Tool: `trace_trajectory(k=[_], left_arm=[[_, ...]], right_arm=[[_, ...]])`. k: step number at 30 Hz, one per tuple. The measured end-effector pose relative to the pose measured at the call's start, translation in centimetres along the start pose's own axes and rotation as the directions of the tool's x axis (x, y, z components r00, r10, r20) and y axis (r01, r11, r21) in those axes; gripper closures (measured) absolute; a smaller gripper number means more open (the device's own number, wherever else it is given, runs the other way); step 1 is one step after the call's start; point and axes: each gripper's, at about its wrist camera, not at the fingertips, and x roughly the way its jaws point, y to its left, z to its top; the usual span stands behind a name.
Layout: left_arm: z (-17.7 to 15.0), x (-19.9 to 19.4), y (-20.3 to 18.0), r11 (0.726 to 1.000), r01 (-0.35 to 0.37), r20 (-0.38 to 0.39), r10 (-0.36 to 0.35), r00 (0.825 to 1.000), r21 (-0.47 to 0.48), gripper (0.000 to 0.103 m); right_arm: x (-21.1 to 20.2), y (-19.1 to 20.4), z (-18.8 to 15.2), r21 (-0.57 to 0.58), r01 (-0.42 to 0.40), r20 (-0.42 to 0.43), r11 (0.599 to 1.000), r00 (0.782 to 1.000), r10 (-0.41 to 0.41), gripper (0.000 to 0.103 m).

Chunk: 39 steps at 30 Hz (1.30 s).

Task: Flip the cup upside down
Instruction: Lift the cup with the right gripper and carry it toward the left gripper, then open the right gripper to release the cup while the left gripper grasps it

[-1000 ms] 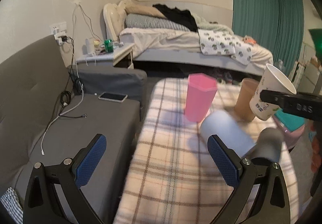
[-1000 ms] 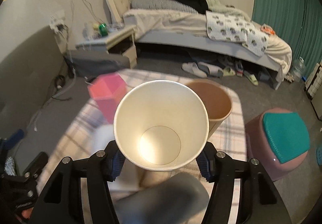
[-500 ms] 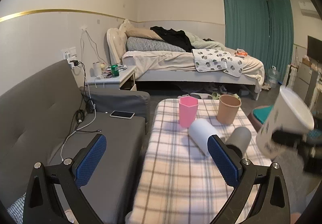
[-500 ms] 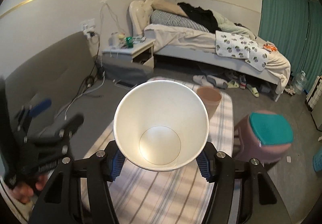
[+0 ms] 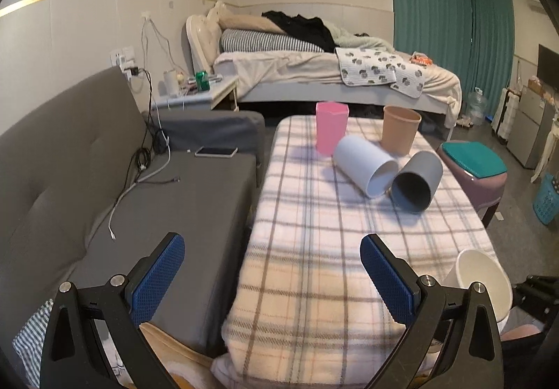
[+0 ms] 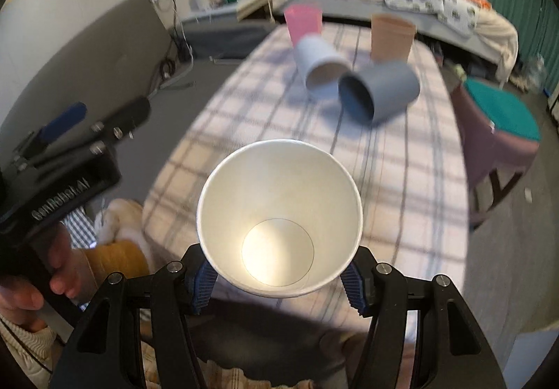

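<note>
My right gripper (image 6: 279,280) is shut on a white paper cup (image 6: 279,214) and holds it with its mouth towards the camera, above the near end of the plaid table (image 6: 401,179). The same cup (image 5: 484,280) shows at the lower right of the left wrist view. My left gripper (image 5: 272,270) is open and empty over the table's near left edge. On the table's far half a pink cup (image 5: 331,130) and a tan cup (image 5: 400,134) stand upright. A white cup (image 5: 363,165) and a grey cup (image 5: 417,181) lie on their sides.
A grey sofa (image 5: 104,186) with a phone (image 5: 216,152) and cables runs along the table's left side. A purple stool with a teal top (image 5: 471,165) stands to the right. A bed (image 5: 332,74) is behind the table.
Both grippers have pulled back towards the table's near end. The right one, still holding the paper cup, has come down low beside the left gripper.
</note>
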Motion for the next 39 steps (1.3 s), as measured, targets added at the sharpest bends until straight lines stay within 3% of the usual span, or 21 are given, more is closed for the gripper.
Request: trace_trajectory(k=[9,24,30,32,39], left_arm=[[-1.0,2.1,0.1,1.0,-0.01,-0.056,0.011,0.998,0.026,0.0],[-2.5,5.9,0.6,1.0,-0.019,-0.146,0.019,0.989,0.001,0.0],[-3.0,6.4,0.5,1.0,-0.011,-0.165,0.01,0.986,-0.001,0.0],[-3.0,6.3,0.3,1.0,-0.004,-0.161,0.004,0.987,0.002,0.0],[-2.9,5.7,-1.4,0.999,0.043,-0.149,-0.043,0.988,-0.007,0.0]], right_arm=[[4.2,-1.4,1.4,0.063,-0.015,-0.08,0.998,0.997,0.02,0.043],[9.0,-4.1,5.6,0.185,-0.045,-0.021,0.982,0.999,0.05,0.043],[9.5,-4.1,5.2,0.185,-0.051,0.054,0.981,0.998,0.041,0.039],[9.1,-4.3,5.1,0.19,-0.046,0.086,0.981,0.996,0.03,0.023],[5.8,-5.6,4.8,0.198,-0.047,0.211,0.979,0.977,0.004,0.018]])
